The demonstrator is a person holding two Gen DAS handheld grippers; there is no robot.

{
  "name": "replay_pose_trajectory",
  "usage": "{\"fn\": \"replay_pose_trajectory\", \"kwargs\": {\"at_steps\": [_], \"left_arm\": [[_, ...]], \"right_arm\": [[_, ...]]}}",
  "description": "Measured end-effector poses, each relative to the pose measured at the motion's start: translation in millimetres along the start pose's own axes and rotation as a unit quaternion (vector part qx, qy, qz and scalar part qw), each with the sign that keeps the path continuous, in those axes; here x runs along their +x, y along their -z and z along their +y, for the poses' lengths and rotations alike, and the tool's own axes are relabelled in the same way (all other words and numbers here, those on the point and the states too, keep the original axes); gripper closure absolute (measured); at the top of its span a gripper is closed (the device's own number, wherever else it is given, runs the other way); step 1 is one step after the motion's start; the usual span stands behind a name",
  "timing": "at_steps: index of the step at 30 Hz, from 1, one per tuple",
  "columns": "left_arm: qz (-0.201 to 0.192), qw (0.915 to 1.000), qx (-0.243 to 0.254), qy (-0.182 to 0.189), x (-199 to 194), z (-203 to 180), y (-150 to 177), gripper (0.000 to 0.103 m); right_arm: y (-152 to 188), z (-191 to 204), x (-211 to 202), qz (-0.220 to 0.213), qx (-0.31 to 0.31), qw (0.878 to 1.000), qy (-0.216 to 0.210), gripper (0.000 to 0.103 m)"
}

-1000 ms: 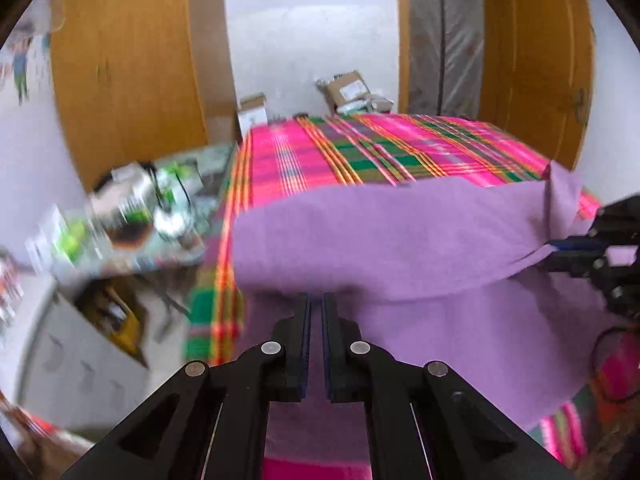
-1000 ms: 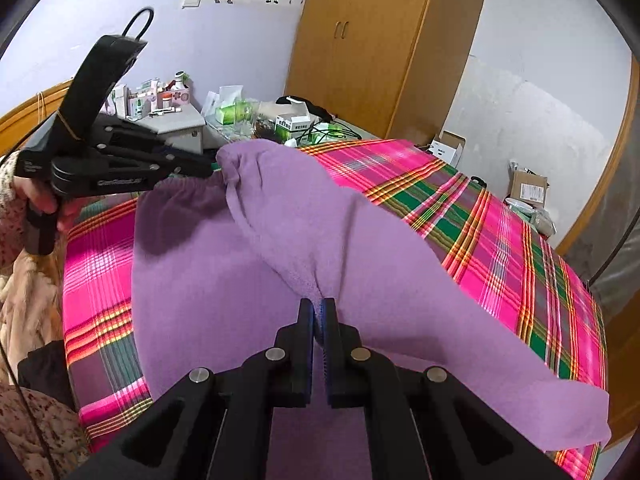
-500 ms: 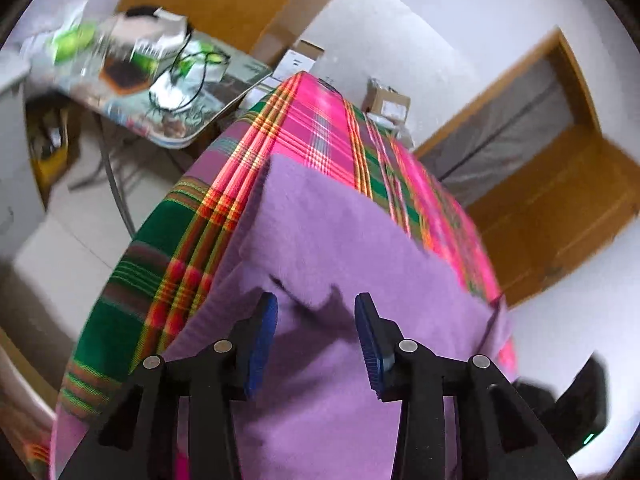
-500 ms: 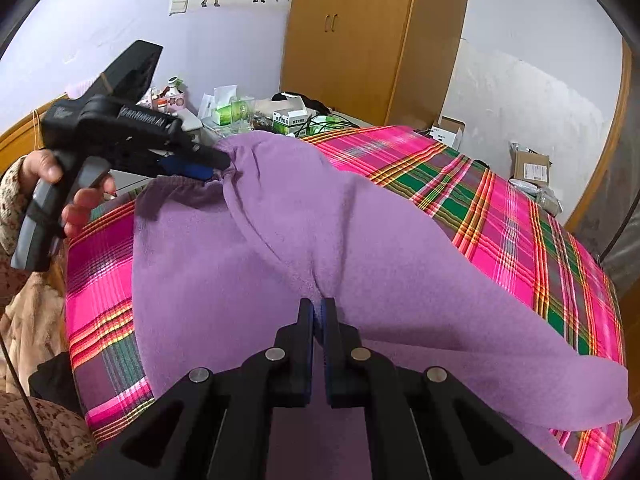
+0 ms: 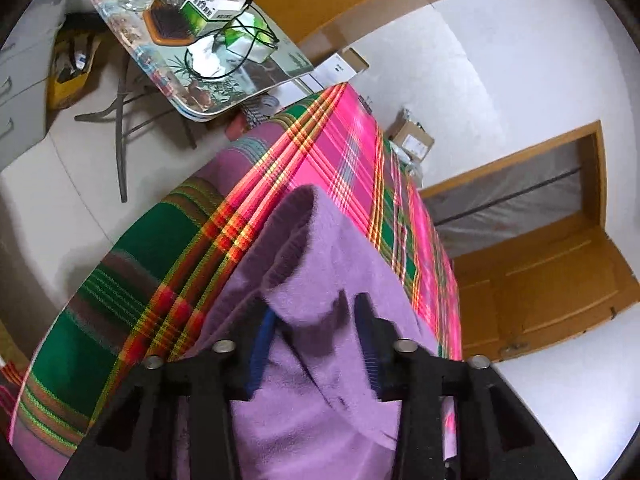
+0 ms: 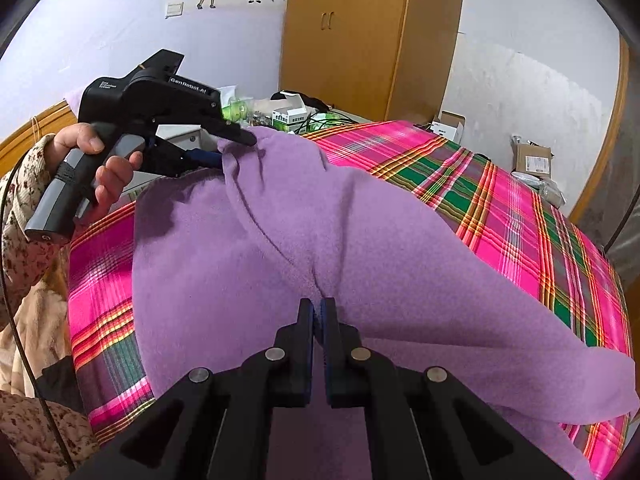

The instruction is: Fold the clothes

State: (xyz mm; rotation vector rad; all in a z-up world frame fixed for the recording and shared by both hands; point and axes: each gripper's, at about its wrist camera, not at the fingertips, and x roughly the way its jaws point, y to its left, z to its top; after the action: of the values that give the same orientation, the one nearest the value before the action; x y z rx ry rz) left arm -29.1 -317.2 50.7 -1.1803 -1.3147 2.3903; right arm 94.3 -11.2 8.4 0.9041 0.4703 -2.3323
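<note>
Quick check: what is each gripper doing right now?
Left gripper: jaws open, straddling a fold of the purple garment.
Right gripper: jaws shut, pinching the purple garment.

Left gripper (image 5: 316, 344) jaws apparently released garment (image 6: 320, 240).

Bare plaid bedspread (image 6: 500, 200) lies open beyond the purple garment (image 6: 320, 220), toward the far corner of the bed. On the bed's left side, a cluttered glass-topped counter (image 5: 208, 60) stands close to the edge, narrowing the floor gap there. The left tool (image 6: 224, 144) and the hand (image 6: 96, 160) holding it occupy the garment's near-left corner.
</note>
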Motion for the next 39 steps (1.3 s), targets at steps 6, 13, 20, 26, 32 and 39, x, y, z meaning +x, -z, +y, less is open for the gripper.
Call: {"fn": "replay_pose_trajectory", "kwargs": {"at_steps": [6, 13, 20, 26, 32, 39], "left_arm": [[-0.037, 0.9989, -0.012, 0.027, -26, -6, 4, 0.089], [-0.077, 0.9959, 0.024, 0.041, -65, -33, 10, 0.089], [-0.077, 0.9962, 0.032, 0.024, -83, -27, 23, 0.089], [-0.072, 0.9972, 0.015, 0.011, -91, -3, 39, 0.089], [-0.068, 0.9974, 0.005, -0.021, -85, 18, 50, 0.089], [-0.064, 0.9959, 0.019, -0.062, -77, 31, 56, 0.089]], "right_arm": [[-6, 5, -23, -0.039, -0.010, 0.999, 0.030, 0.099], [-24, 9, -63, -0.087, -0.025, 0.995, 0.048, 0.099], [-24, 28, -80, -0.083, -0.063, 0.994, 0.029, 0.099], [-17, 39, -80, -0.065, -0.064, 0.996, -0.001, 0.099], [-2, 51, -56, -0.021, -0.074, 0.997, -0.014, 0.099], [17, 52, -27, 0.028, -0.057, 0.997, -0.045, 0.099]]}}
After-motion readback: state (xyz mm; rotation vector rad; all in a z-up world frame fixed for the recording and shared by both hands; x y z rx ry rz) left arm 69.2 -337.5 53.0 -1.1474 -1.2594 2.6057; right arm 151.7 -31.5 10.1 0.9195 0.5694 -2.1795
